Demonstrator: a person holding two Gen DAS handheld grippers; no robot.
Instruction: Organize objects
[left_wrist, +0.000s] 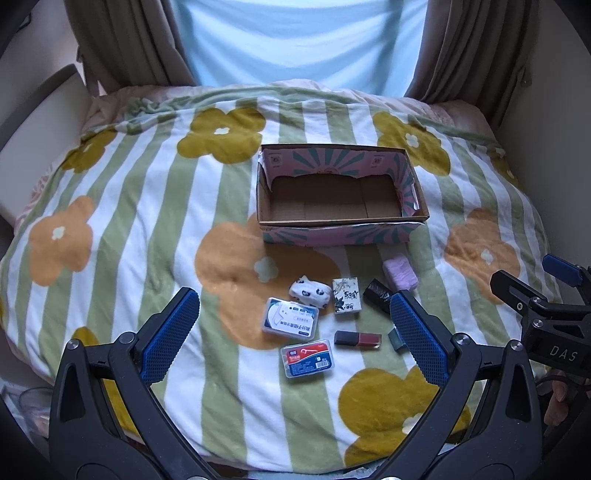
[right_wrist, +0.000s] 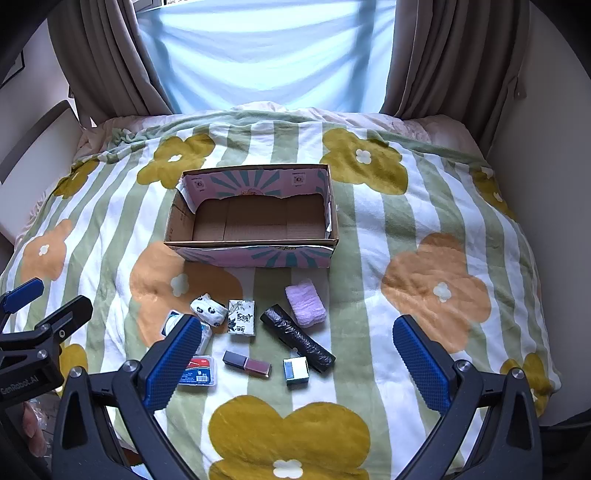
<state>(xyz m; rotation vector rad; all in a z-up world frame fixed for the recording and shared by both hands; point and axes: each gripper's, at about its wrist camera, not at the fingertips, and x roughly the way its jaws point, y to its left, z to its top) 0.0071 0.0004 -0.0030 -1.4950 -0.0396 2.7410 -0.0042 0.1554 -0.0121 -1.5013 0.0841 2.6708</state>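
Note:
An empty pink cardboard box (left_wrist: 334, 235) (right_wrist: 258, 256) stands open on the flowered blanket. In front of it lie small items: a panda-print roll (left_wrist: 309, 291) (right_wrist: 208, 309), a white printed packet (left_wrist: 345, 294) (right_wrist: 242, 316), a pink sponge (left_wrist: 399, 273) (right_wrist: 305, 302), a black bag roll (left_wrist: 376, 294) (right_wrist: 297, 339), a dark red lipstick (left_wrist: 357, 339) (right_wrist: 246, 363), a small grey box (right_wrist: 296, 369), and two clear plastic cases (left_wrist: 290, 318) (left_wrist: 307, 358). My left gripper (left_wrist: 295, 336) is open above the cases. My right gripper (right_wrist: 299, 363) is open over the lipstick and grey box.
The striped flower blanket (left_wrist: 147, 229) covers a bed that falls away at the near edge. Brown curtains (right_wrist: 443, 55) and a bright window stand behind. A pale headboard or chair (left_wrist: 40, 110) is at the left. The right gripper's body (left_wrist: 546, 325) shows at the left view's right edge.

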